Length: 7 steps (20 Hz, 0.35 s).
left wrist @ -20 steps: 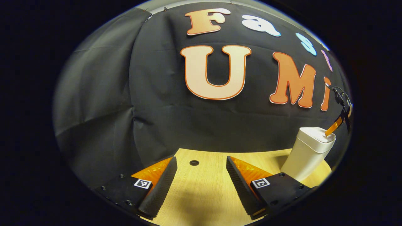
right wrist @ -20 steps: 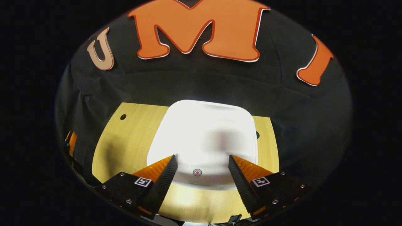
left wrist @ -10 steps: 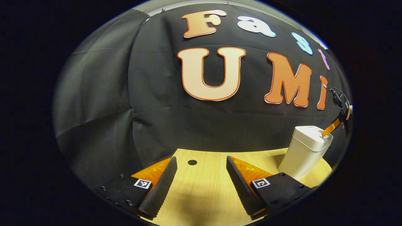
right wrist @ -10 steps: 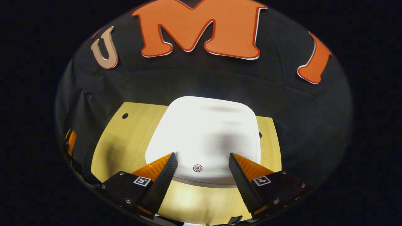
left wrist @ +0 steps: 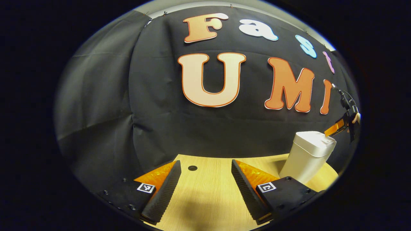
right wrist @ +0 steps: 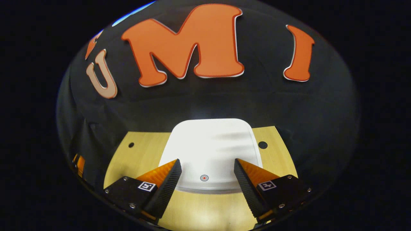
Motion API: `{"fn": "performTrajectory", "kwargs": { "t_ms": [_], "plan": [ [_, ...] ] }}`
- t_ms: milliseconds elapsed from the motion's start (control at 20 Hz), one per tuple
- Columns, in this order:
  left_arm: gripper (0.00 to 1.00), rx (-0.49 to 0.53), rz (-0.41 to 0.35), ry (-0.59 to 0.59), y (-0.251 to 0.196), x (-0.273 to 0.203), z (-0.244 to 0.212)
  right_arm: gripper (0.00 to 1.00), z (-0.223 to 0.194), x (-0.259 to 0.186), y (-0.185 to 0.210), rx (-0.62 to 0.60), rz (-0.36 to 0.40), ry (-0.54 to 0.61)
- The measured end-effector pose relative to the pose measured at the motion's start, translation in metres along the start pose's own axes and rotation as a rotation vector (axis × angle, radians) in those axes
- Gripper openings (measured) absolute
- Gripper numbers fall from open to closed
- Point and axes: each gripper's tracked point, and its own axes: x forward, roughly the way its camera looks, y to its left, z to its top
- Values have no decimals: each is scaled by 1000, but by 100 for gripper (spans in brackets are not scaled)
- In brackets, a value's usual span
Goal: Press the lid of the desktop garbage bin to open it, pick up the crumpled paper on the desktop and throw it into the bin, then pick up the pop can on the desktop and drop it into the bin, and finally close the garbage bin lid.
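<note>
Right gripper view: your right hand-held gripper [right wrist: 205, 168] spread over shut bin lid [right wrist: 210, 144]; left hand-held gripper [left wrist: 205, 175] spread above tabletop [left wrist: 208, 199].

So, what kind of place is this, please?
Probably a staged recording booth rather than a home: black cloth hangs behind a small wooden desktop, and on it stands a white garbage bin, lid shut. The right gripper hangs open above it.

Left gripper [left wrist: 205, 166]: 2 wedge-shaped fingers with ribbed inner pads, black mounting plates with small screws, 1 square black-white marker tag per plate. Right gripper [right wrist: 205, 165]: same build, same tags, screws.
</note>
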Motion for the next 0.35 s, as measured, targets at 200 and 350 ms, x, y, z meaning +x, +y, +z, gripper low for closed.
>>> {"fn": "performTrajectory", "kwargs": {
  "t_ms": [200, 350],
  "plan": [
    [100, 4, 4, -15, 4, -6, 8, 99, 1, -55, -10, 2, -30, -178],
    [99, 20, 5, -28, 4, -6, 14, 98, -19, -93, -17, 7, -71, -290]
  ]
}}
